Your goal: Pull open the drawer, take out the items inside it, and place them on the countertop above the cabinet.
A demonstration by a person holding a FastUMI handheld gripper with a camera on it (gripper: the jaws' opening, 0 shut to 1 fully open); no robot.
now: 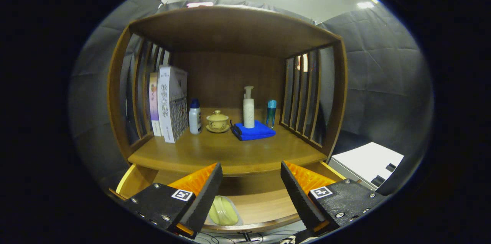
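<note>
A wooden cabinet stands ahead with its drawer (264, 205) pulled open below the countertop (230, 155). Inside the drawer lies a pale yellow-green item in a clear wrapper (223, 211), just beside my left finger. My gripper (251, 182) hovers above the open drawer, open, with nothing between its fingers. On the countertop stand a white pump bottle (248, 109) on a folded blue cloth (253, 131), a slim teal bottle (271, 112), a yellow lidded cup on a saucer (217, 122), and a white bottle with a blue cap (195, 117).
Boxes (170, 104) lean upright against the slatted left side of the cabinet. A roof shelf (234, 29) closes the cabinet from above. A white box-like unit (368, 163) sits low to the right of the cabinet.
</note>
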